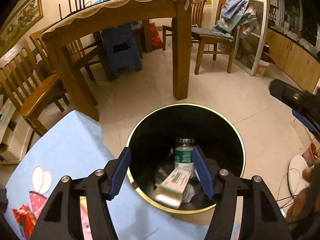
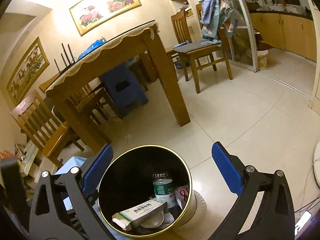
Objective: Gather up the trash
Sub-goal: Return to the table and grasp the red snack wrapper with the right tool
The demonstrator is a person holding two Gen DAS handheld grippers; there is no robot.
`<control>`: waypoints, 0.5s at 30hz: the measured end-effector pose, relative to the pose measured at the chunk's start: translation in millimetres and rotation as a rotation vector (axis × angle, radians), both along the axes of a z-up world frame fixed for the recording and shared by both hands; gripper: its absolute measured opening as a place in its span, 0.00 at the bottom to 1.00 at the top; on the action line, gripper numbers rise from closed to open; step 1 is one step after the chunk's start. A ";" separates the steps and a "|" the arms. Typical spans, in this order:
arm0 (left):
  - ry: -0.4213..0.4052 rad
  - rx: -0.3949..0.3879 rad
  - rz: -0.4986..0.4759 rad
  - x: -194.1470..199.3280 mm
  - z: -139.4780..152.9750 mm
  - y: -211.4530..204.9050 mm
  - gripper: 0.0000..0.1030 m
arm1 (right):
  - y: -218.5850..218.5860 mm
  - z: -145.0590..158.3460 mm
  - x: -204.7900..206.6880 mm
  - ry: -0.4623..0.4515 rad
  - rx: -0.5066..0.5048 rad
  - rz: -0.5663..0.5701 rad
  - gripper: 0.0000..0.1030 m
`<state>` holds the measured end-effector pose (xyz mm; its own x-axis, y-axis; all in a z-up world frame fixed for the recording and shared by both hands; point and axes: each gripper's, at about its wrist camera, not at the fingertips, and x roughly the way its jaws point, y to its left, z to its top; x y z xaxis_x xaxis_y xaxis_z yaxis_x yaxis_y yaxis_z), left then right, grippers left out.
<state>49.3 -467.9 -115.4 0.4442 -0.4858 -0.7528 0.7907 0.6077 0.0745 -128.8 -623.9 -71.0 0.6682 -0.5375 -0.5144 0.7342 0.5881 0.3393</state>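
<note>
A round black bin with a gold rim stands on the floor below both grippers. Inside lie a green-and-white carton, a plastic bottle with a green label and crumpled wrappers. My left gripper is open and empty right above the bin, the carton blurred between its blue pads. My right gripper is open and empty, spread wide over the bin. It also shows at the right edge of the left wrist view.
A low table with a light blue cartoon cloth stands left of the bin, with a red wrapper on it. A wooden dining table, chairs and a blue stool stand behind. Cables lie at right.
</note>
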 end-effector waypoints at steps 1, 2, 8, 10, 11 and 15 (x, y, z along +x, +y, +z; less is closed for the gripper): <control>-0.007 0.000 0.005 -2.1 2.2 7.3 0.62 | 1.3 0.4 5.8 0.006 0.000 0.011 0.95; -0.015 0.000 0.011 -4.0 4.5 15.1 0.63 | 3.4 -0.3 9.9 0.014 -0.003 0.024 0.95; -0.068 -0.034 0.073 -13.6 25.0 85.5 0.68 | 51.0 -1.8 55.7 0.101 -0.116 0.196 0.95; -0.088 -0.041 0.106 -16.7 30.0 113.0 0.74 | 72.6 -3.2 74.0 0.143 -0.167 0.273 0.95; -0.095 -0.047 0.123 -18.6 31.2 129.8 0.77 | 91.4 -5.5 85.9 0.174 -0.211 0.340 0.95; -0.146 -0.037 0.239 -23.8 23.8 219.1 0.94 | 161.0 -21.6 120.7 0.279 -0.323 0.581 0.95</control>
<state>25.5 -248.8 -91.6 0.6521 -0.3799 -0.6561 0.6072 0.7799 0.1520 -8.1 -462.9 -92.6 0.7592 -0.2892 -0.5831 0.3058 0.9493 -0.0726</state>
